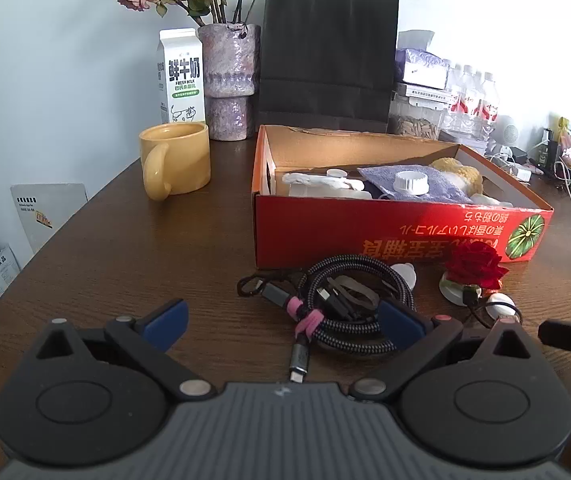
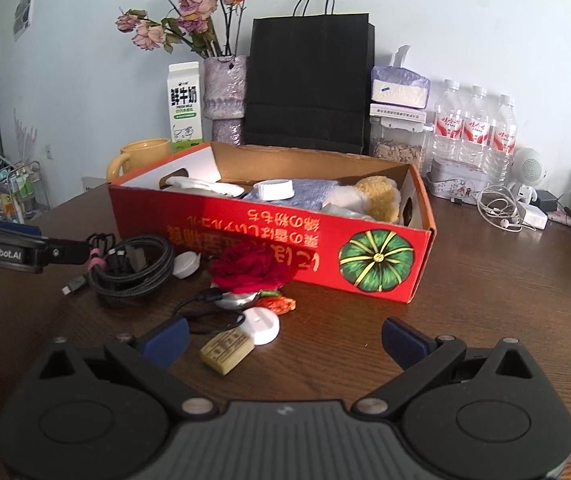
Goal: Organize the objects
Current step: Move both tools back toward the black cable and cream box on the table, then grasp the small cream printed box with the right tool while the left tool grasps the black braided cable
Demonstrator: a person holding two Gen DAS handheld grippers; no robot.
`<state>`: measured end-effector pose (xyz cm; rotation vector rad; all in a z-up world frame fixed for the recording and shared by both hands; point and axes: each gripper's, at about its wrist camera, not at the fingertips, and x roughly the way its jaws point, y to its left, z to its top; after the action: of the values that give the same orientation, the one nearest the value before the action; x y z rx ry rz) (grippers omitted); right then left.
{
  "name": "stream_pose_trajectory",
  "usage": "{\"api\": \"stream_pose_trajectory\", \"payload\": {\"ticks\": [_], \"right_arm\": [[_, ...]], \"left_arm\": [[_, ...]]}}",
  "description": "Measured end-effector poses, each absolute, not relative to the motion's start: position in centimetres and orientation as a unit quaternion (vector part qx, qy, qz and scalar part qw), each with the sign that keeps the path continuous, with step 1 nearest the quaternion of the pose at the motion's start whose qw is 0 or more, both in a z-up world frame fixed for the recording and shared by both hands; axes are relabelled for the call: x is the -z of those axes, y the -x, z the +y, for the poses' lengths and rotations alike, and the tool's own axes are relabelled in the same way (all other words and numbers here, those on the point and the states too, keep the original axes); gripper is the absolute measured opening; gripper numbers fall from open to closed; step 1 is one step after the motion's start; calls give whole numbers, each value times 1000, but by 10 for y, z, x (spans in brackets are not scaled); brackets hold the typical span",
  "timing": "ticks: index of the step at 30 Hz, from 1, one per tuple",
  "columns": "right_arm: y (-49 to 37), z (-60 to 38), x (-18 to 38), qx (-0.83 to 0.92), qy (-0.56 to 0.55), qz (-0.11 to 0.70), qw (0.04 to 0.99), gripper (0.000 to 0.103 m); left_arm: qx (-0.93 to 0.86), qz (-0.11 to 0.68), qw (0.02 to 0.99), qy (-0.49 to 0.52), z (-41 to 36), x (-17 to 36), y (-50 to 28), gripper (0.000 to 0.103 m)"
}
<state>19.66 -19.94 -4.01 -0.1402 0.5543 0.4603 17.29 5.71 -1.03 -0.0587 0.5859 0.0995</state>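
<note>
Much clutter, dark wooden table [image 1: 133, 248]

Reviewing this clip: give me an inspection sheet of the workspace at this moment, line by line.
Surface: dark wooden table, crowded along the wall.
Job's things: open red box part filled; coiled cable, red rose, white disc and tan block lie loose before it.
Clutter: yellow mug, milk carton, vase, black bag, water bottles.
Grippers: left gripper open at the coiled cable; right gripper open, empty.
Cables: white earphones at right.
Surroundings: pale wall.
</note>
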Motion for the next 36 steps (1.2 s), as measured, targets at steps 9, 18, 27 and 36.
{"api": "stream_pose_trajectory", "payload": {"ticks": [9, 18, 27, 36], "right_arm": [[-197, -175, 54, -265, 95, 304, 910, 88], [-211, -168, 59, -260, 83, 315, 909, 39], [-206, -171, 60, -272, 76, 305, 909, 32], [-198, -182, 56, -264, 70, 287, 918, 32]], "left_arm": [[-49, 294, 954, 30, 56, 12, -167, 103], [-48, 296, 953, 32, 58, 14, -169, 103], [-46, 304, 951, 33, 55, 16, -171, 103], [-35, 325, 944, 32, 46, 19, -181, 103]]}}
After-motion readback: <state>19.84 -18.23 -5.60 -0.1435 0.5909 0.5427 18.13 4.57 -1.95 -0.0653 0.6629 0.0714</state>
